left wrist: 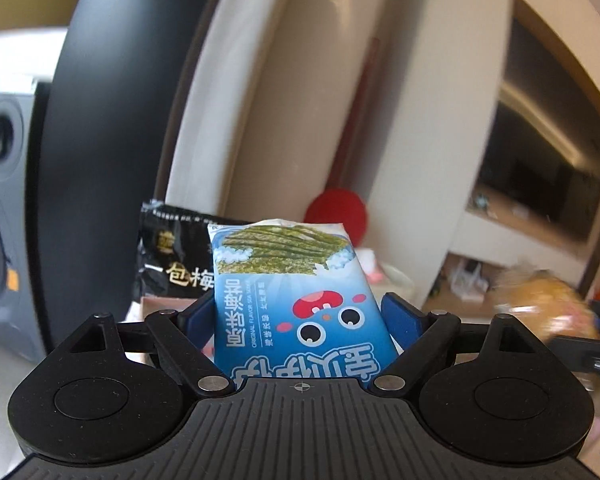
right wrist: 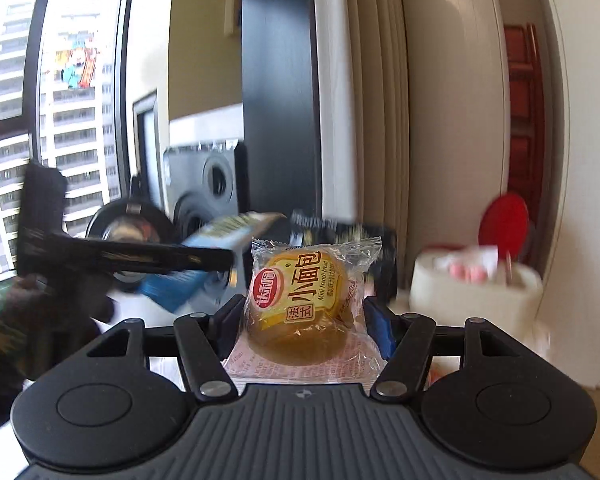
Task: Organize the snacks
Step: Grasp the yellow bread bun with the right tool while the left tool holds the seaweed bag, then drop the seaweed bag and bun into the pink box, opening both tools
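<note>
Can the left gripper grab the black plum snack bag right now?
Probably not: the left gripper is already shut on the blue seaweed packet, which sits in front of the black plum bag.

grey speaker, window, red door

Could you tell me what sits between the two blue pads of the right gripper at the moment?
In the right wrist view, the right gripper holds a wrapped mini French bread between its pads; nothing else sits there.

Daylit window facing high-rises, cream curtains, grey speaker.
</note>
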Motion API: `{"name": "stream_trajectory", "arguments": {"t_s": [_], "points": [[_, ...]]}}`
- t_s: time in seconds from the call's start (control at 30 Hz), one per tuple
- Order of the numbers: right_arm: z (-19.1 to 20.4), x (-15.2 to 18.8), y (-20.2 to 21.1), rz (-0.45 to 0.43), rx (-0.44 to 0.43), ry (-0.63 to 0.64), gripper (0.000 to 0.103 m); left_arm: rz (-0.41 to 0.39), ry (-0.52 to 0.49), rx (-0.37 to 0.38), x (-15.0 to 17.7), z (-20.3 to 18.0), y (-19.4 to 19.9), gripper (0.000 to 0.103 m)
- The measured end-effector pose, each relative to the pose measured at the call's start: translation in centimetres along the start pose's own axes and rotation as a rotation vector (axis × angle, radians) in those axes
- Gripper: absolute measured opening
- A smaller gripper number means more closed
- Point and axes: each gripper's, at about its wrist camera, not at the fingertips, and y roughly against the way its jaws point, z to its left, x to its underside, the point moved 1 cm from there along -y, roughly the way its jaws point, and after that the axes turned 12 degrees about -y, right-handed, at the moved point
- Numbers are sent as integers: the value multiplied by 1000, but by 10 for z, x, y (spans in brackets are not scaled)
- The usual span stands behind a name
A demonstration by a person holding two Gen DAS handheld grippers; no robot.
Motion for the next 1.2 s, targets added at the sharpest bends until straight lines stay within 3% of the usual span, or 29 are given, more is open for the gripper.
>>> {"name": "stream_trajectory", "arguments": {"t_s": [0.1, 0.23, 0.27, 0.33, 0.63, 0.73, 0.83, 0.97, 1.07, 1.17, 1.2], "points": [[-6, -13, -33, 17, 32, -7, 64, 113, 89, 24, 19, 25, -62, 91], [-18, -15, -84, 81, 65, -18, 64, 302, 6, -26, 55, 32, -122, 91], [-20, -15, -97, 99, 70, -20, 64, 305, -56, -57, 59, 27, -125, 90], [-25, -12, -124, 135, 67, -37, 64, 309, -134, -50, 64, 20, -128, 88], [-49, 4, -259, 355, -35, -243, 67, 245, -239, -64, 68, 12, -115, 88], [-53, 8, -254, 331, -37, -241, 67, 224, -225, -44, 63, 16, -110, 88], [-67, 4, -233, 272, 18, -212, 70, 192, -151, -27, 53, 23, -103, 88], [-100, 8, -195, 206, 165, -140, 74, 83, -47, -36, 36, 27, -78, 88], [-129, 23, -164, 197, 276, -101, 75, 108, -14, -9, 30, 22, -69, 86], [-154, 47, -142, 235, 371, -80, 75, 236, -22, 35, 39, 7, -69, 66], [-161, 56, -136, 249, 392, -80, 75, 264, -27, 36, 44, 2, -69, 55]]}}
